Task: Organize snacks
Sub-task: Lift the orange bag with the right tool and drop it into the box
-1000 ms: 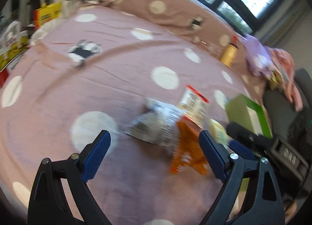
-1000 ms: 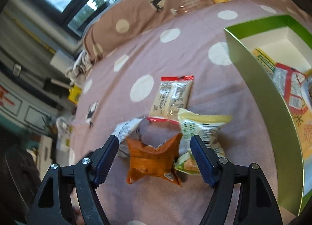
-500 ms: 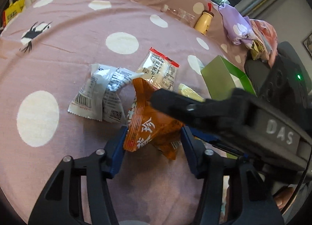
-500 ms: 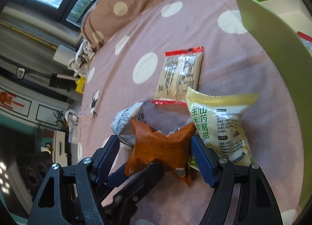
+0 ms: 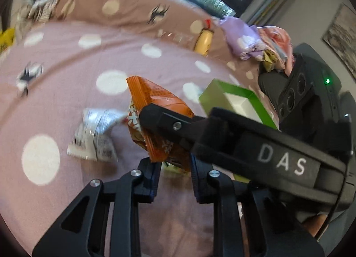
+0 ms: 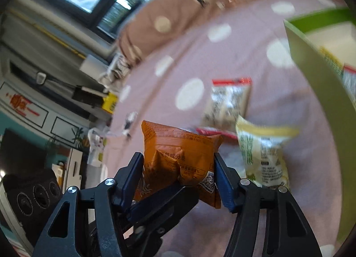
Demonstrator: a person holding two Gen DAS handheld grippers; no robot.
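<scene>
Two grippers meet on one orange snack packet [image 6: 178,159], which is lifted clear of the pink dotted bedspread [image 5: 66,61]. Right gripper [image 6: 179,174]: its jaws are closing, and both blue pads press the packet's sides, the packet bulging upward between them. Left gripper [image 5: 174,168]: its jaws are also closing, narrowed to a small gap that pinches the packet's lower corner. In the left wrist view, one black finger of the right gripper crosses in front from the right and lies against the packet's face. In the right wrist view, a black finger of the left gripper reaches in from below left, under the packet.

Other snacks lie on the bedspread. A silver-white packet [image 5: 95,136] sits just left of and beyond the left gripper. A pale yellow packet [image 6: 262,154] lies just right of the right gripper, and a red-edged packet [image 6: 229,101] lies beyond that gripper, ahead of the yellow one. A green box [image 6: 316,74] stands open at the far right of the right gripper, with packets inside; in the left wrist view the same box shows beyond the crossing finger. A yellow bottle [image 5: 203,41] lies well ahead, near the brown dotted pillow [image 5: 124,7].
</scene>
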